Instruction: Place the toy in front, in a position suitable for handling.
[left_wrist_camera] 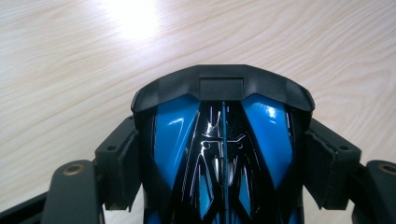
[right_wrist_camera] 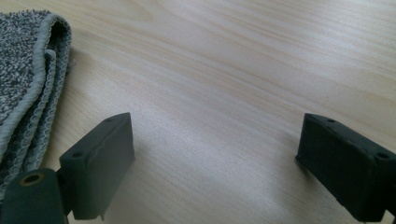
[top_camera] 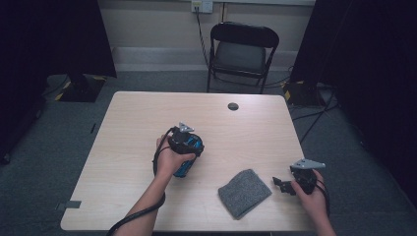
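Keep the left tool (left_wrist_camera: 219, 154) clamped squarely on the blue-and-black toy car (left_wrist_camera: 222, 140) seated between its pads above the desk (left_wrist_camera: 93, 70), while the right tool (right_wrist_camera: 215, 163), jaws apart, waits beside the grey cloth (right_wrist_camera: 23, 70).

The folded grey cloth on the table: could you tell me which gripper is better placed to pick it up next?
The right gripper, probably. Its jaws are open with nothing between them, and the grey cloth lies just beside it. The left gripper is farther off and already clamps the blue and black toy car.
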{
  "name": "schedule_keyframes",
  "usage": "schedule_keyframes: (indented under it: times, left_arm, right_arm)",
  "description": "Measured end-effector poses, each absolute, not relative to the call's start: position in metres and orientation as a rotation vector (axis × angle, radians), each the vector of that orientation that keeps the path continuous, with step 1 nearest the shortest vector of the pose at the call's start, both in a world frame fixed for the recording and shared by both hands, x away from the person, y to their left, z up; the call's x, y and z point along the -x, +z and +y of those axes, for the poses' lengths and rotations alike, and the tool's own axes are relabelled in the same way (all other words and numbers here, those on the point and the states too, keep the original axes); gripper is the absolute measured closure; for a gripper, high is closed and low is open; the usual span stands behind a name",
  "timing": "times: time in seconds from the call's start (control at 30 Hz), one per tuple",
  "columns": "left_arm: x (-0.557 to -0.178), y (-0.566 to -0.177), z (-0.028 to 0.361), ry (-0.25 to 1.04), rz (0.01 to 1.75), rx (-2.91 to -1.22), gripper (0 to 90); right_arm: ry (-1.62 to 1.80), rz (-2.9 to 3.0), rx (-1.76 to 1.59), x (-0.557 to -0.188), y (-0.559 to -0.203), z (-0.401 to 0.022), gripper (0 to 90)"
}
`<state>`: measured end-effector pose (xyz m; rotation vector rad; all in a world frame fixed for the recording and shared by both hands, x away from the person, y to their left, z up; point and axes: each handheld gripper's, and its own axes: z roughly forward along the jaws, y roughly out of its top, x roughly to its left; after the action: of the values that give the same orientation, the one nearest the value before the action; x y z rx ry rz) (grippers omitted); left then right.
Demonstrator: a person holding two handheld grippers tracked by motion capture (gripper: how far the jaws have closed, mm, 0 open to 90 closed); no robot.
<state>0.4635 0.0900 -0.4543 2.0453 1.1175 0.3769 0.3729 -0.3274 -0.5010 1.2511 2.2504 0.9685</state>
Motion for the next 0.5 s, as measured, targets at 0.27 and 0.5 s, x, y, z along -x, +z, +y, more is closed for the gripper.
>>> schedule_keyframes:
  times: [0.27,0.5]
  left_arm:
    - [-0.483,-0.465,0.065,0.367,1.09,-2.076,25.5]
    - [-0.497,-0.473,0.05,0.366,1.075,-2.099,25.4]
  right_arm:
    - [0.969,2.25,-1.252,-0.373,-0.501,-0.327,9.9]
    - [0.969,2.251,-1.251,-0.373,-0.501,-0.327,9.9]
